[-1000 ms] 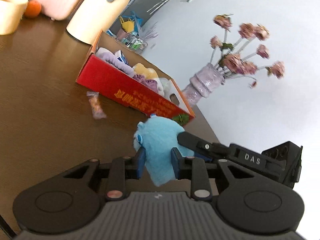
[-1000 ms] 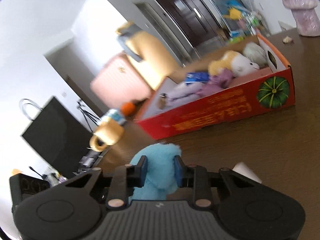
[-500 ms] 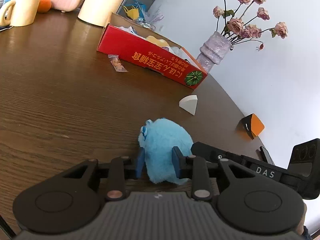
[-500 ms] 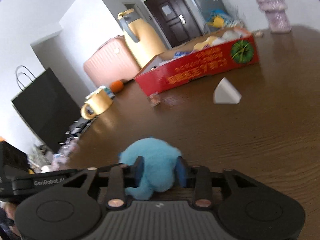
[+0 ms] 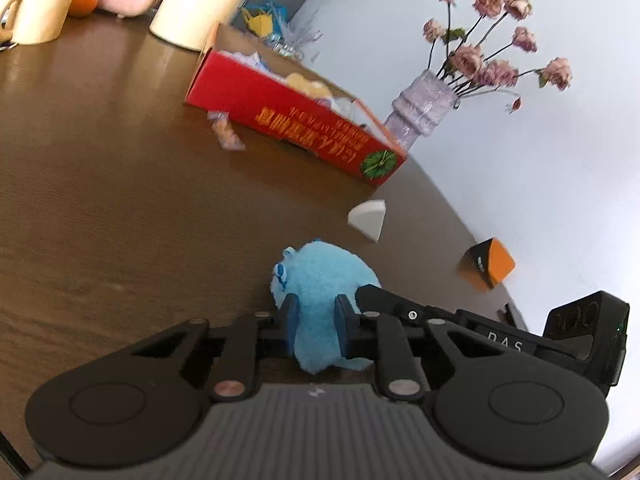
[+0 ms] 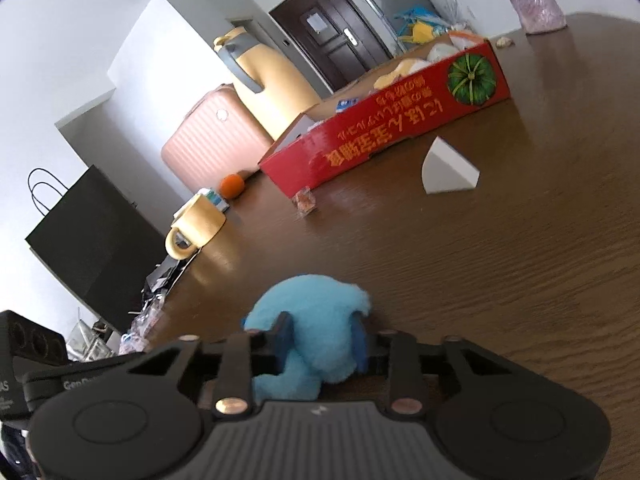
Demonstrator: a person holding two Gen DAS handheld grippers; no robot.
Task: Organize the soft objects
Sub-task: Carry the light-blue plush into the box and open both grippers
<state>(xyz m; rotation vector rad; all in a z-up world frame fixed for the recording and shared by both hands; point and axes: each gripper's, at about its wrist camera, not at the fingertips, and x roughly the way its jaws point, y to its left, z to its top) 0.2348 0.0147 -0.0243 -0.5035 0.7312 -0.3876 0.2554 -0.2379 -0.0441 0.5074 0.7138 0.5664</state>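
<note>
A fluffy blue plush toy (image 5: 320,272) sits low over the brown table (image 5: 100,200), gripped from two sides. My left gripper (image 5: 316,312) has its blue pads pressed into the toy, and its jaws are closing on it. My right gripper (image 6: 320,332) squeezes the same plush toy (image 6: 308,300) from the opposite side, jaws also closing with the toy between them. The red cardboard box (image 5: 304,124), (image 6: 384,136) with several soft toys inside stands farther back on the table.
A white wedge (image 5: 368,218), (image 6: 448,172) lies between the toy and the box. An orange-and-black block (image 5: 490,266) sits near the table's right edge. A wrapped candy (image 5: 228,132), a flower vase (image 5: 420,114), a yellow mug (image 6: 196,228) and an orange (image 6: 233,185) stand around.
Both grippers, still holding the blue plush, have pulled back from the red box and come down close to the tabletop. The box now looks farther away.
</note>
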